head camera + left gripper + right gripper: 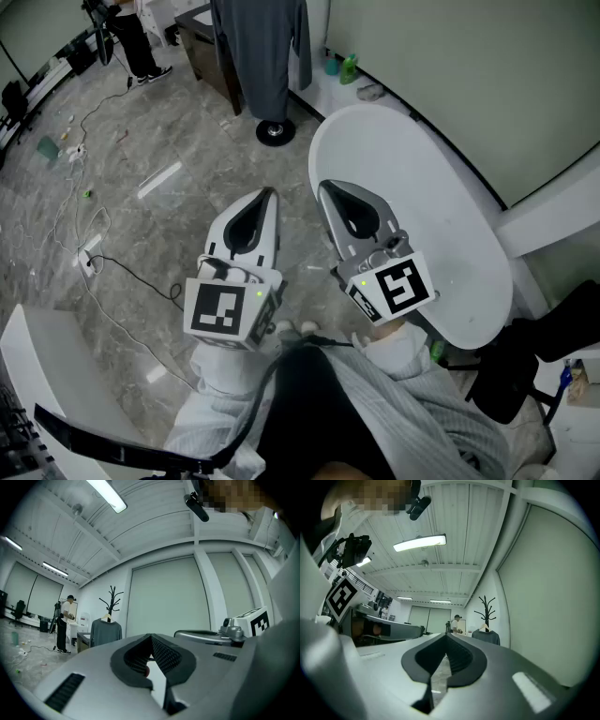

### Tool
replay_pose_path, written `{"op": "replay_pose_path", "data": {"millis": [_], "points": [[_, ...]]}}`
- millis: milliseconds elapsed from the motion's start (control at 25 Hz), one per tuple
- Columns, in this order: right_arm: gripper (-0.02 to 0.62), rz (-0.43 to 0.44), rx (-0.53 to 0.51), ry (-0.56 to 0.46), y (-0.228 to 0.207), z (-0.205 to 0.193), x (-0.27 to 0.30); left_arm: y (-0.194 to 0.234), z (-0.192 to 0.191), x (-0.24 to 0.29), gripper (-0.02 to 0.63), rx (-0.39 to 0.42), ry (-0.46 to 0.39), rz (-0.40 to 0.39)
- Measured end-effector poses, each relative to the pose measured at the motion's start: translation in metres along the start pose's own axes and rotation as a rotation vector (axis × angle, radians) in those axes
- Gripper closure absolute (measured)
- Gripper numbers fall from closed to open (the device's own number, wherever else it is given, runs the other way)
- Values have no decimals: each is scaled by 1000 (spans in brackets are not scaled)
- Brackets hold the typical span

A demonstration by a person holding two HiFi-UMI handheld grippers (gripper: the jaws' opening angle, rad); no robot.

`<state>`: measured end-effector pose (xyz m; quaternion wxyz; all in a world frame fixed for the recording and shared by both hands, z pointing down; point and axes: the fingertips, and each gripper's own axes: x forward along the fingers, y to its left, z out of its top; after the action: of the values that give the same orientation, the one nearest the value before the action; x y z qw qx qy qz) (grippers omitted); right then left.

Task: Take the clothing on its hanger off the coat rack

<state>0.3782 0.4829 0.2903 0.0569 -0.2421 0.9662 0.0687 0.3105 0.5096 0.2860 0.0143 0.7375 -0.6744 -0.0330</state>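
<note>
Ahead of both tongs, and well apart from them, the grey top (262,47) hangs on a pale hanger (108,618) from the black, branching rack (112,599). The rack's round base (275,132) sits on the floor (187,103). The cloth looks soft and matte, with its sleeves drooping straight down.

The left tongs (269,194) and right tongs (324,186) are smooth grey shells with ribbed black pads. Each pair of jaws is pressed together with nothing between them. The two point side by side toward the rack, near each other but not touching.

The right tongs hover over the left edge of a glossy white oval worktop (441,216), whose rounded end curves toward the base. Left of the left tongs the floor is polished grey stone-look tile, crossed by thin cables (131,274). Between the tongs and the rack it lies open.

A green bottle (349,67) stands beyond the worktop, just right of the top. A person (62,627) stands left of the rack.
</note>
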Motion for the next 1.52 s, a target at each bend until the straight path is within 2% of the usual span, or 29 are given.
{"op": "replay_pose_path", "data": {"millis": [80, 280, 480, 720, 840, 1000, 1120, 1400, 1520], "points": [[594, 3, -1, 1, 1, 1, -1, -3, -1, -1, 601, 29, -19, -21], [594, 8, 14, 2, 2, -1, -3, -2, -2, -1, 601, -12, 1, 11], [594, 18, -3, -4, -1, -3, -2, -2, -6, 4, 601, 18, -16, -2], [594, 37, 6, 14, -10, -16, 19, 32, -14, 14, 601, -11, -3, 68], [594, 46, 11, 21, -19, -28, 46, 57, -21, 30, 601, -6, 1, 68], [594, 47, 8, 21, -31, -47, 101, 110, -26, 62, 601, 12, -14, 78], [594, 31, 2, 13, -42, -57, 163, 164, -24, 96, 601, 25, -15, 69], [594, -43, -18, -10, -63, -61, 326, 306, 10, 178, 601, 62, -41, 6], [594, -82, -17, 6, -70, -74, 377, 354, 10, 207, 601, 41, -22, -21]]}}
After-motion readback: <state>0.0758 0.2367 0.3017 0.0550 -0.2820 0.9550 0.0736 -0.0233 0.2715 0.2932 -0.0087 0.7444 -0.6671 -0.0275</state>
